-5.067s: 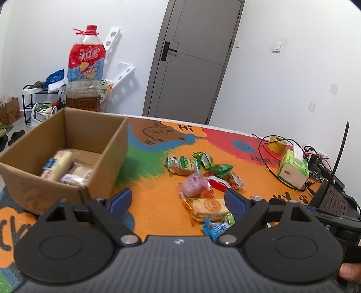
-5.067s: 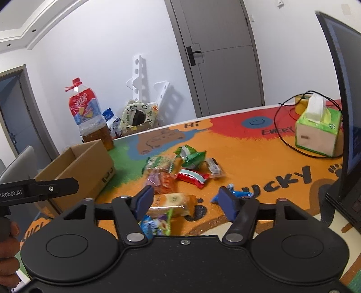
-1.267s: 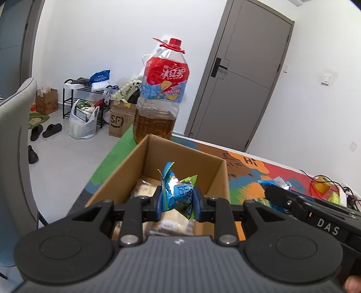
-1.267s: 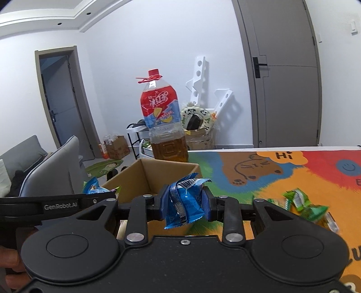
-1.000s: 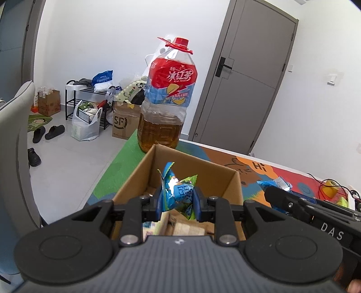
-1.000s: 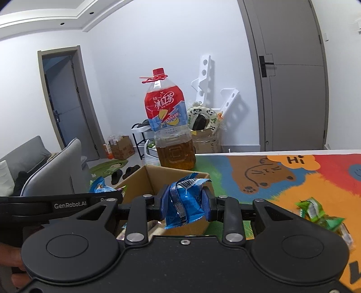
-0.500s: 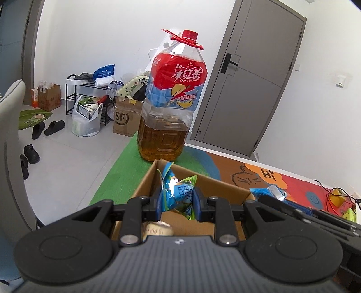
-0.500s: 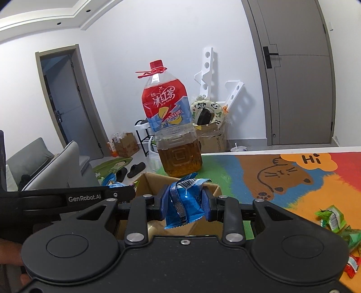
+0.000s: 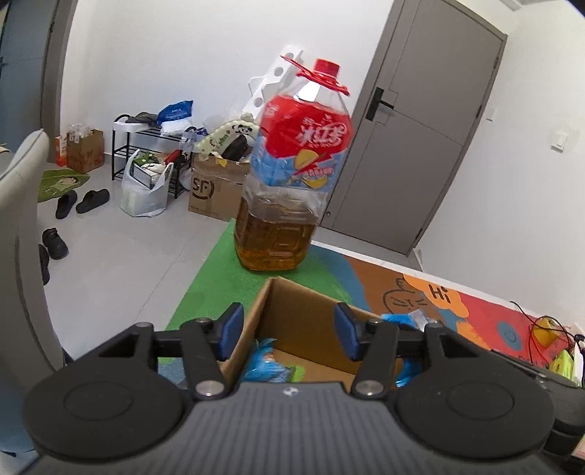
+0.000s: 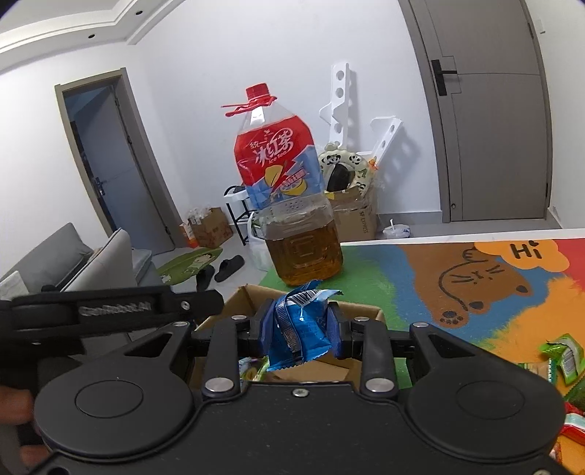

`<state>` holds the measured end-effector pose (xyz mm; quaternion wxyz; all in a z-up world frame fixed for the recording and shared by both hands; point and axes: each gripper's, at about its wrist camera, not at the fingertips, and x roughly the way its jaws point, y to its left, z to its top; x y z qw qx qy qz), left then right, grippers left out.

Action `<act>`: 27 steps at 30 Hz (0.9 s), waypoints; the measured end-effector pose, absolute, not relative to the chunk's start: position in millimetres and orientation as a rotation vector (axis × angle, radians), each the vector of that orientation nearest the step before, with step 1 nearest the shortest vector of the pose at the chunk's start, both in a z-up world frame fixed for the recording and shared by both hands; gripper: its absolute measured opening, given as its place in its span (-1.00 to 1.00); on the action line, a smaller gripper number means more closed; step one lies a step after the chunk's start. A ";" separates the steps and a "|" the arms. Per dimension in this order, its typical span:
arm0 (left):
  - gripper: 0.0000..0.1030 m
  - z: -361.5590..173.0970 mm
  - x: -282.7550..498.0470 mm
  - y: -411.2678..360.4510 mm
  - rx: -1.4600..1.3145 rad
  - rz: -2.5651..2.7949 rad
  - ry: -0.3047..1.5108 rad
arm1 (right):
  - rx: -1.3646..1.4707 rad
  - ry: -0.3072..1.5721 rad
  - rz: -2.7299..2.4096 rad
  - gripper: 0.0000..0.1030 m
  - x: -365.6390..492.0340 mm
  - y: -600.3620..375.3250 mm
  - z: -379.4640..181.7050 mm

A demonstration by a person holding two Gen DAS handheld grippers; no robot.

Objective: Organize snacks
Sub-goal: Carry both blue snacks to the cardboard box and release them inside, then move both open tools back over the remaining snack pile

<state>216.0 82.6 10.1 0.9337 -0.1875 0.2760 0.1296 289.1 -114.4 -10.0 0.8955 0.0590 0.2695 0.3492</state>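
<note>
Two claws over the box [image 10: 360, 369]: my left [image 9: 287, 329], just opened, is empty; my right [image 10: 298, 334] grips a packet [image 10: 298, 329] directly above it.

Black left claw [image 9: 288, 330] with blue pads, silver screws, right claw [image 10: 297, 333] alike, white GenRobot.AI lettering

Even, bright indoor light, both views; white walls evenly lit. Recessed ceiling spots [image 10: 138, 12] at 11 o'clock of right wrist view. Soft shadows only. Strong fisheye bend: door [image 9: 431, 120] edges bow outward at 1–2 o'clock, dark vignette in corners. Ice tea bottle [image 9: 292, 175] slightly smeared in left wrist view, glare patch near its neck; sharper in right wrist view.
</note>
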 end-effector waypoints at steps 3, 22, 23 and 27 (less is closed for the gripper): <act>0.04 10.7 209.0 89.2 -0.420 0.273 0.564 | 0.116 0.569 0.728 -0.40 289.4 -112.0 -9.9; 0.58 5.9 169.3 104.0 -0.480 0.348 0.569 | 0.154 0.628 0.731 -0.03 288.3 -108.2 -6.0; 0.60 5.9 168.3 101.8 -0.478 0.346 0.570 | 0.153 0.625 0.726 0.01 286.3 -112.0 -4.7; 0.67 6.8 165.4 90.4 -0.466 0.332 0.573 | 0.155 0.616 0.706 0.10 277.1 -131.3 1.6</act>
